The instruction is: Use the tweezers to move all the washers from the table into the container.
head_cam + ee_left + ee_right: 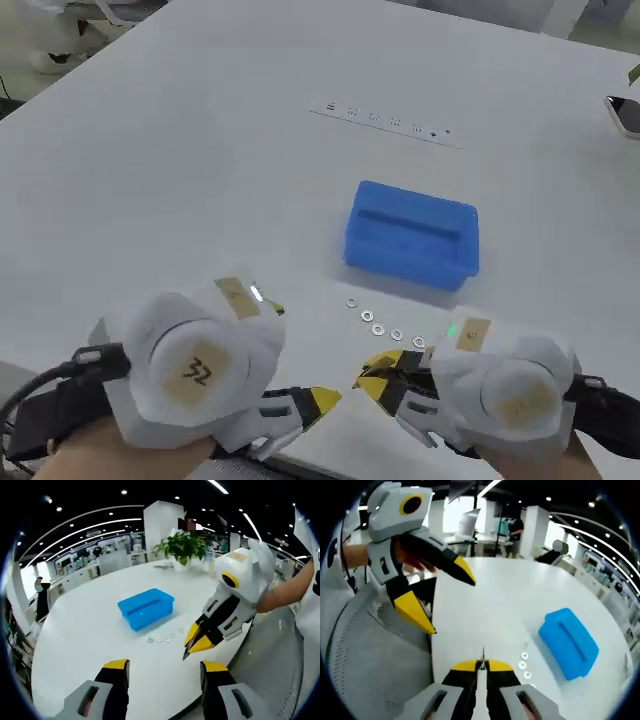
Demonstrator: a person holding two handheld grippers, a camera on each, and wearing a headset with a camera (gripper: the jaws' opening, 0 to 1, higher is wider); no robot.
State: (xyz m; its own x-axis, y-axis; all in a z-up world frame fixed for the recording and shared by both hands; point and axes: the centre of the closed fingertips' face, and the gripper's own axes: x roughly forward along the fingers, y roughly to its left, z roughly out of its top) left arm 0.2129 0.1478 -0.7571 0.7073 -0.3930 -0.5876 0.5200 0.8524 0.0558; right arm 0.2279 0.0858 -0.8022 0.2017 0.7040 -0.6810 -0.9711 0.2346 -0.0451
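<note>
The blue container [412, 235] stands mid-table, and several small washers [378, 329] lie in a row just in front of it. My right gripper [368, 378] is at the near table edge, shut on thin metal tweezers [482, 656] whose tip pokes out between its jaws. The washers [522, 665] lie ahead and right of that tip, the container [568, 642] beyond them. My left gripper [297, 355] hovers to the left, open and holding nothing. In its own view the left gripper [165, 667] faces the washers [160, 639] and container [146, 607], with the right gripper [196, 642] coming in from the right.
A flush panel strip [385, 122] sits in the table beyond the container, and a phone [625, 115] lies at the far right edge. A potted plant [182, 547] stands at the table's far side. A grey perforated chair [370, 650] is below the near edge.
</note>
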